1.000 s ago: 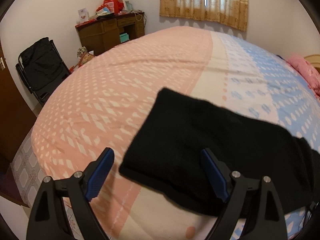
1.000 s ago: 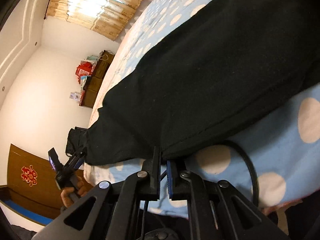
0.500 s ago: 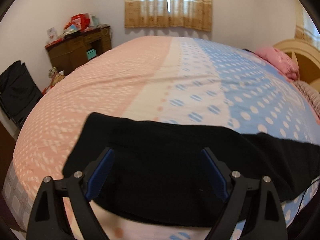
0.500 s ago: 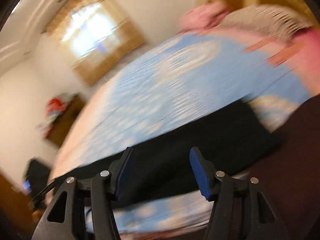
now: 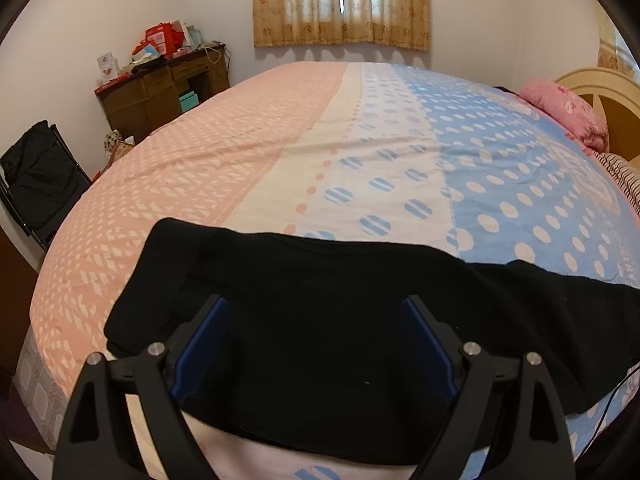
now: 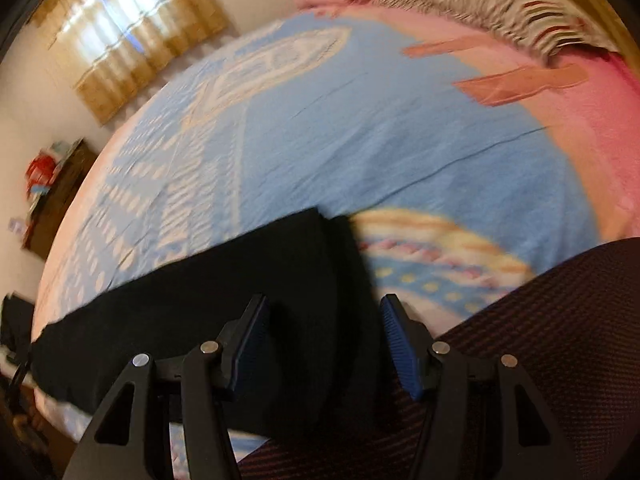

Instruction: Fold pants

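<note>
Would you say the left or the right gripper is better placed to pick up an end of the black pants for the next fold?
Probably the right gripper: open, straddling the black pants' end edge. The left gripper, also open, faces mid-fabric.

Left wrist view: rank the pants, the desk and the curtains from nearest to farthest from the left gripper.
1. Pants: right under the open left gripper, at the bed's near edge.
2. Desk: far left, against the wall beyond the bed.
3. Curtains: top centre, on the back wall.
</note>
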Motion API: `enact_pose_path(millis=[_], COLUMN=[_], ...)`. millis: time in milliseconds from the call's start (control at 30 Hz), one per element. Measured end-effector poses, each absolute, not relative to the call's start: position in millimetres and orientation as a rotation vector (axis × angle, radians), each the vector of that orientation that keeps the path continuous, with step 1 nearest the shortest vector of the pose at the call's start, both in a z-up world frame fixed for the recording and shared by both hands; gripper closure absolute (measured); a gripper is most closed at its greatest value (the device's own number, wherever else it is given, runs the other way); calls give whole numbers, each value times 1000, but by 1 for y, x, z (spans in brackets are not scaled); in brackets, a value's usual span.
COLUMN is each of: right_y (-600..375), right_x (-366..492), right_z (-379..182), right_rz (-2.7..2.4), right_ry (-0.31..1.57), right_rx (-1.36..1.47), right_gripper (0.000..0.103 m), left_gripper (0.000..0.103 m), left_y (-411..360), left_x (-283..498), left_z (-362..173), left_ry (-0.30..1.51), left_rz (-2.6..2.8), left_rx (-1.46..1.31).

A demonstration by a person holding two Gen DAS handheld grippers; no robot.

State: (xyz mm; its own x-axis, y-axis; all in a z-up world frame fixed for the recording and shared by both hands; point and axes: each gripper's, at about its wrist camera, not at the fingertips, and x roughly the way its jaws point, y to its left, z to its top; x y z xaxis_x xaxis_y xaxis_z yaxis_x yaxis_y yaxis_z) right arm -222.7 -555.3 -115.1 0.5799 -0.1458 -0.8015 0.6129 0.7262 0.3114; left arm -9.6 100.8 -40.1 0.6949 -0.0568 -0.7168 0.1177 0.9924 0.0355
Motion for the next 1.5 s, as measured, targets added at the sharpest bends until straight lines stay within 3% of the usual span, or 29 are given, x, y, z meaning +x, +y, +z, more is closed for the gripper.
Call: enact_pose_path(millis=[100, 267, 433, 467, 500, 567, 667, 867, 1000, 1067, 1167, 1500], right_y=[-531, -518, -518, -518, -518, -517, -512, -528, -532, -543, -559, -544], right_x=[-215, -225, -214, -213, -213, -214, -217, -224, -225, -239, -252, -210], right_z=[-111, -95, -115, -115, -115, -113, -108, -112, -109, -100, -94, -114], right_rz=[-523, -559, -553, -550, -548, -546, -565, -612, -673, -646, -575, -465], right_ry=[909, 800, 905, 914, 914, 902, 889, 904, 892, 806, 720, 862], right_rx=[494, 384, 344, 343, 343, 349, 309, 337, 306, 423, 593, 462], right_gripper=[44, 44, 47, 59, 78, 86, 87, 85, 58, 57, 43, 43], left_gripper=[13, 13, 13, 13, 13, 13, 13, 13, 13, 13, 13, 12], left_y=[93, 85, 86, 86, 88, 89, 92, 96, 97, 98, 98, 109], left_x=[-9, -10, -9, -10, -9, -9, -8, -8, -9, -8, -8, -11], left_z=[-40, -39, -39, -40, -40, -40, -40, -38, -39, -39, -39, -33], left_ry=[798, 793, 801, 802, 804, 806, 810, 795, 790, 791, 791, 758], left_rz=[-103, -112, -106, -104, -100, -94, -84, -70, -55, -54, -55, -29], left_rx=[94, 118, 109, 109, 108, 106, 98, 104, 131, 127, 110, 117])
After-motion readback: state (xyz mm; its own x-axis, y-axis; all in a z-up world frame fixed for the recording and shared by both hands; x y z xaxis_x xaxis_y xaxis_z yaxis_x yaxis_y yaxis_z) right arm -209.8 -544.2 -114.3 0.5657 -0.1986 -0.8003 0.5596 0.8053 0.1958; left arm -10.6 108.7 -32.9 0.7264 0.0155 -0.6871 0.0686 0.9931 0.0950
